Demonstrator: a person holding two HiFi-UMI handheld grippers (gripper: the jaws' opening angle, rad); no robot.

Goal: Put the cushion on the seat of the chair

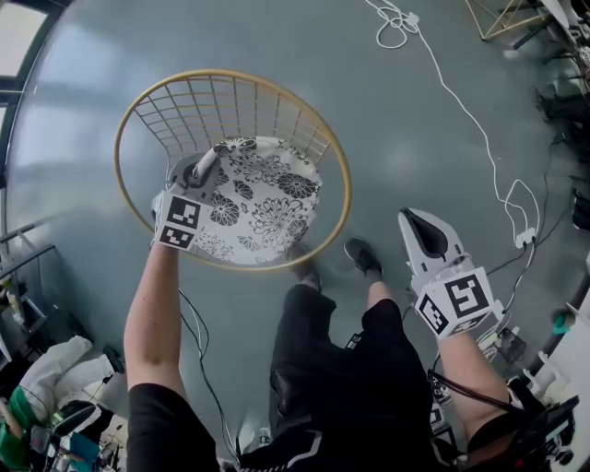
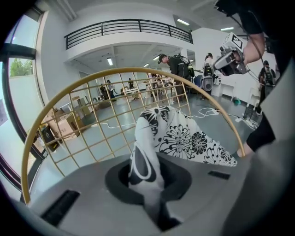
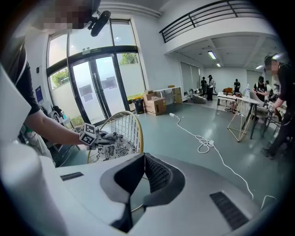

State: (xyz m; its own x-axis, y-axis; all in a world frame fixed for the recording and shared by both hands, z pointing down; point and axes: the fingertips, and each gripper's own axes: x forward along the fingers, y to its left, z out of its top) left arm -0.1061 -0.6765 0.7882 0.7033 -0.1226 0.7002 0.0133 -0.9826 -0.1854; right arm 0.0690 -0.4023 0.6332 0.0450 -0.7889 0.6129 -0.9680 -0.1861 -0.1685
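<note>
We see left gripper pinched tight on cushion edge, upper left, inside chair | right gripper closed, empty, lower right

Bright daylight from the windows; fisheye-warped views with dark corners

Grey floor, crossed by a white cable whose coiled end lies near a wooden frame. Lower left, a heap of white cloth amid clutter. Along the far wall, tall glass doors, with cardboard boxes stacked just beside them. Overhead, a dark balcony railing. In the background, several people standing near a table
</note>
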